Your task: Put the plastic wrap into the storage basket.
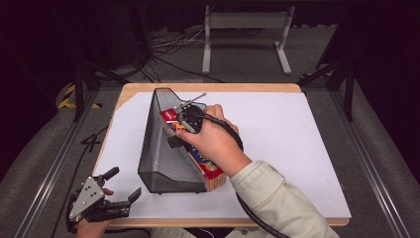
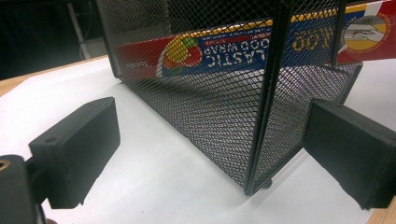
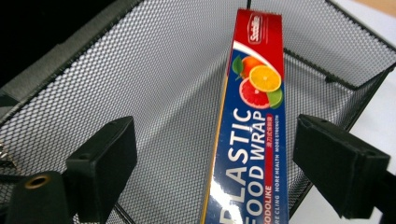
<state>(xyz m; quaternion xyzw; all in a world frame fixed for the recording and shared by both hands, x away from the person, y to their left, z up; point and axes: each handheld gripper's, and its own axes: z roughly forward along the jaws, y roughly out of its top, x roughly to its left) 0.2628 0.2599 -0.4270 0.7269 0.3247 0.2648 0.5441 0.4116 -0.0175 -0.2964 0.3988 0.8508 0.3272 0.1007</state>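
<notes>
A recording studio or robotics lab rather than a home: a light wooden table (image 1: 148, 88) covered by a white sheet (image 1: 287, 144) stands inside a frame of black metal struts (image 1: 79, 84), with black curtains closing off the dark background. Loose black and white cables (image 1: 168, 47) trail across the grey carpeted floor (image 1: 29, 163), yellow-and-black hazard tape (image 1: 67, 96) marks it, and a grey metal stand (image 1: 245, 29) sits beyond.

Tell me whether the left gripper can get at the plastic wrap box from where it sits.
Probably not directly. The left gripper, open, faces the mesh basket, whose wall stands between it and the plastic wrap box. It would have to go around or over.
</notes>
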